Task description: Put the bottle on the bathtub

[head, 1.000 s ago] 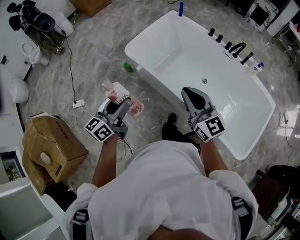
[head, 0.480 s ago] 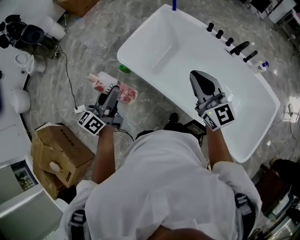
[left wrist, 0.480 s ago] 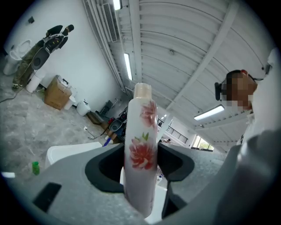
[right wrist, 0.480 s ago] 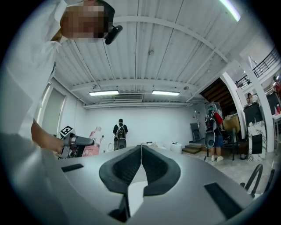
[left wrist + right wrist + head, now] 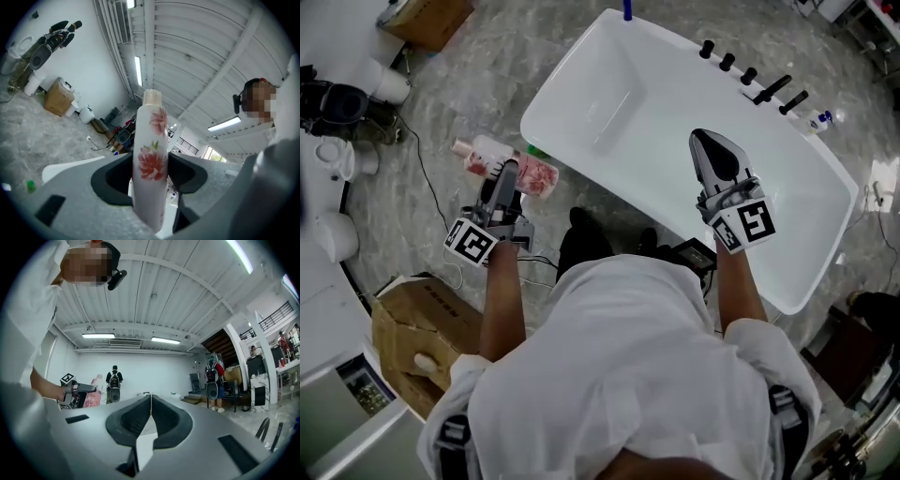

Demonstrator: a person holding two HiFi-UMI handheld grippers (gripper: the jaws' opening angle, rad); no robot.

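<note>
My left gripper point(image 5: 501, 184) is shut on a white bottle with red flowers point(image 5: 502, 167), held over the marble floor just left of the bathtub point(image 5: 581, 66). In the left gripper view the bottle point(image 5: 150, 159) stands upright between the dark pads point(image 5: 110, 178), its cap at the top. My right gripper point(image 5: 713, 155) hovers over the tub's basin with its jaws shut and empty; its own view shows the gripper point(image 5: 150, 416) with the two pads pressed together. From there the left gripper point(image 5: 77, 390) and the bottle point(image 5: 96, 392) show at the left.
Black taps point(image 5: 769, 90) line the tub's far rim, with a blue item point(image 5: 626, 11) at its top end. A green object point(image 5: 532, 150) lies on the floor by the tub. A cardboard box point(image 5: 417, 333) sits at the lower left, cables point(image 5: 422, 178) nearby. People point(image 5: 114, 383) stand far off.
The left gripper has carried the bottle up and to the left, closer to the tub's near rim. The right gripper has shifted slightly further over the basin.
</note>
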